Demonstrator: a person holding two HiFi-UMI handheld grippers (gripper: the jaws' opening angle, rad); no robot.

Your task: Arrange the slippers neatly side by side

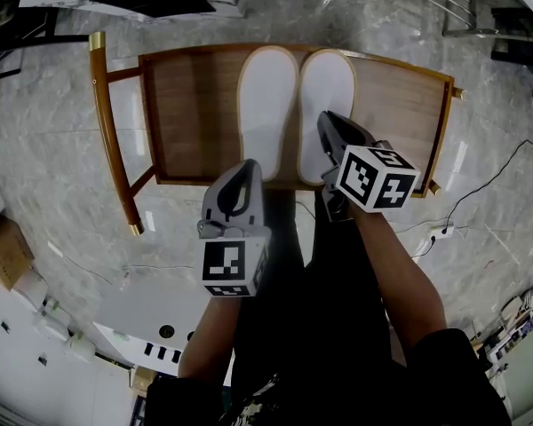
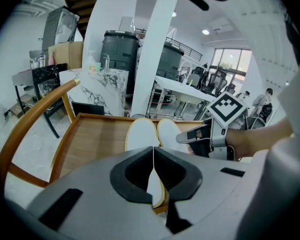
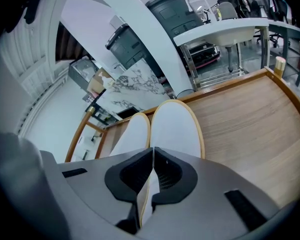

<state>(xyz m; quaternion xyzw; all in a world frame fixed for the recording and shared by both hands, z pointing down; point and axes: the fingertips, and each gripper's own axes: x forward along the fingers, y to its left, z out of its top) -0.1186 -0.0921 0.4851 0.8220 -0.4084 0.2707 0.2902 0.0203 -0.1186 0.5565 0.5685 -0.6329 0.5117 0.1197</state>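
found the left slipper point(image 1: 266, 114) and the right slipper point(image 1: 329, 82) lying flat on the wooden chair seat point(image 1: 191, 114), inner edges touching, far ends just short of the far rim, near ends close to the near rim. saw bare wood on both flanks, out to the raised side edges. noted the curved rail point(image 1: 111, 131) standing off the seat's left side. caught the left gripper point(image 1: 249, 165) at the near rim by the left slipper's near end, jaws pressed together, clamping nothing. caught the right gripper point(image 1: 324, 118) above the right slipper's near half, jaws likewise closed and empty. noted marble floor point(image 1: 53, 149) open around the chair, with a cable point(image 1: 480, 185) trailing at the right, well apart from the seat.
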